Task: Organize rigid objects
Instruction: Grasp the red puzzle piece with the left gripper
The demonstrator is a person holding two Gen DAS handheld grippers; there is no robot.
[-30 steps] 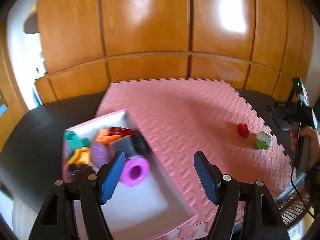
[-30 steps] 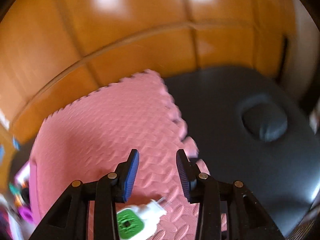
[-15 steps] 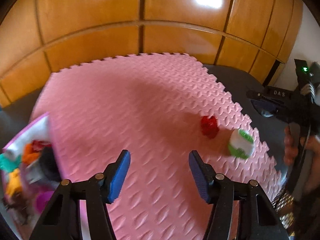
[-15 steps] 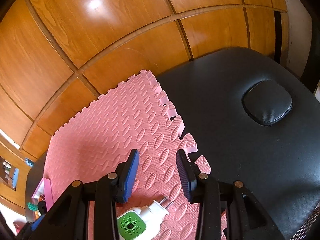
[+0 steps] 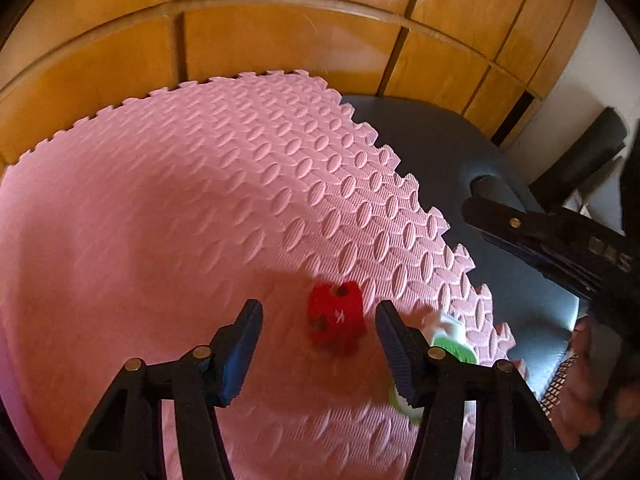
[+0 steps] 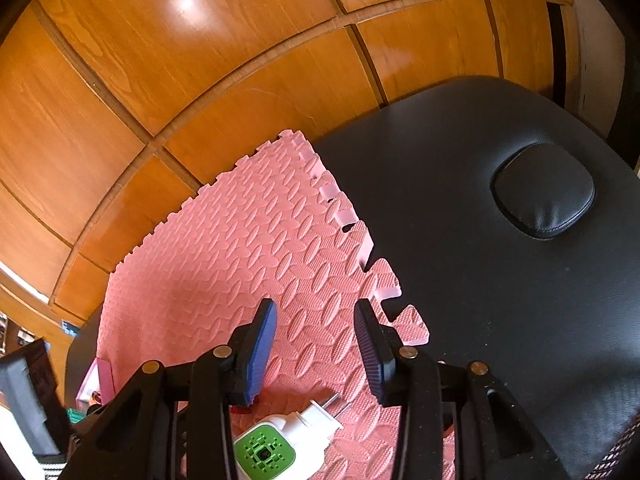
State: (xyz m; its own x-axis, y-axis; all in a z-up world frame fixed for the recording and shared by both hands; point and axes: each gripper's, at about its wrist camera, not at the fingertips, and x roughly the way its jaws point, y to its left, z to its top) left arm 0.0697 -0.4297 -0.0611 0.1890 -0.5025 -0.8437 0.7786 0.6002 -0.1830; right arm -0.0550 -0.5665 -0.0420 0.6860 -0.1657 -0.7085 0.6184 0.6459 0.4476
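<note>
Blue pads of the left tool [image 5: 318,334] stand apart in the left wrist view, and a red block [image 5: 337,322] with small holes in its faces lies on the pink foam mat [image 5: 168,216] in the gap between them, nearer the right pad than the left. Neither pad presses on it; the jaws have just been closing, and the block is blurred. Just right of that pad, partly hidden behind the finger, lies a white and green plug-in device [image 5: 450,342], also on the mat and close to the mat's toothed edge. Beyond the edge comes the black padded surface [image 5: 432,148], then the wood panelling [image 5: 280,40]. At the right rim of this view the black body of the right tool reaches in, with a person's hand [image 5: 588,384] below it.

From the right wrist, the right tool [image 6: 316,350] has its jaws partly open with only bare mat between them. The white and green device [image 6: 280,440] lies below the tool, nearer the camera than the pads, its two metal prongs pointing toward the right finger. Farther out, the mat ends in interlocking teeth against the black surface, which carries a rounded cushion [image 6: 544,196].
</note>
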